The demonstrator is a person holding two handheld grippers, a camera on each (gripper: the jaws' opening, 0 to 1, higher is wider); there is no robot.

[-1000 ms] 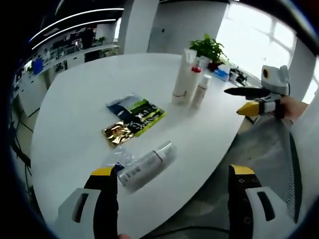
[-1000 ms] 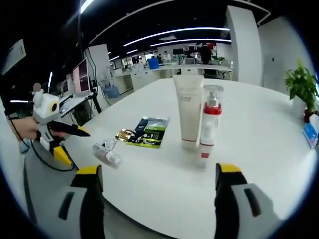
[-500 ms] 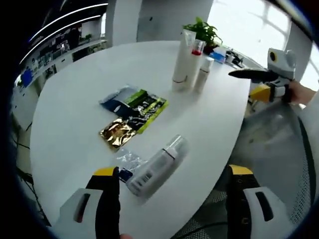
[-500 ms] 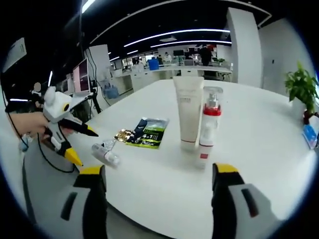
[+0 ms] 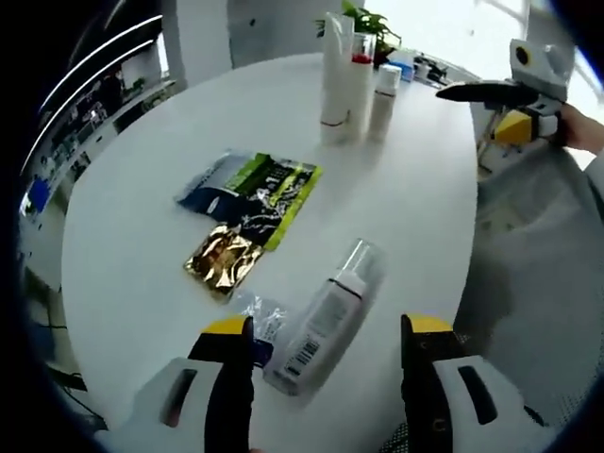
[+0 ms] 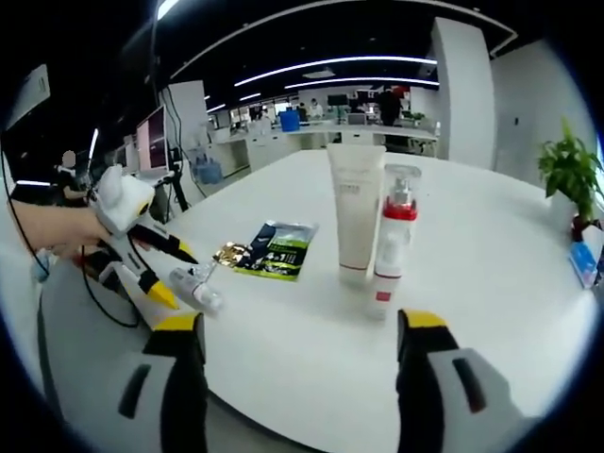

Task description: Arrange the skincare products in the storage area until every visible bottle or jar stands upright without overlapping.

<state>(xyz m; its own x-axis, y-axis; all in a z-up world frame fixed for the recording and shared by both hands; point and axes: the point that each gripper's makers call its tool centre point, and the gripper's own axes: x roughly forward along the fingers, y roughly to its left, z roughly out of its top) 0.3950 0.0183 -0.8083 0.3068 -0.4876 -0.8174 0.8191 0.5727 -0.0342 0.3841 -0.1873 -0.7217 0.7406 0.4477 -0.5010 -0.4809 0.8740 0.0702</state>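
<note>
White tabletop (image 5: 151, 170) runs out ahead of both your tongs, and since a second ago your left gripper (image 5: 326, 363) has come forward and down over its near edge, so the fallen pump bottle (image 5: 326, 316) that lay ahead of the jaws now sits between them, closer to the left jaw. Its clear cap points away from you and its barcoded base towards you. Your jaws there are spread wide and hold nothing. This looks like the approach to a pick-up: the bottle is the one item lying flat, so standing it up is what remains. Beyond the left tongs, the green and blue sachets (image 5: 250, 184) lie flat with the gold sachet (image 5: 222, 257) nearer you, and a crumpled clear wrapper (image 5: 260, 313) sits just beside your left jaw, touching the bottle. Your right gripper (image 6: 300, 363) has barely moved; it is spread wide and empty, facing the upright white tube (image 6: 356, 212), the red-collared pump bottle (image 6: 389, 236) just beside it, and a small white bottle (image 5: 382, 90). Mind the wrapper when you close.
</note>
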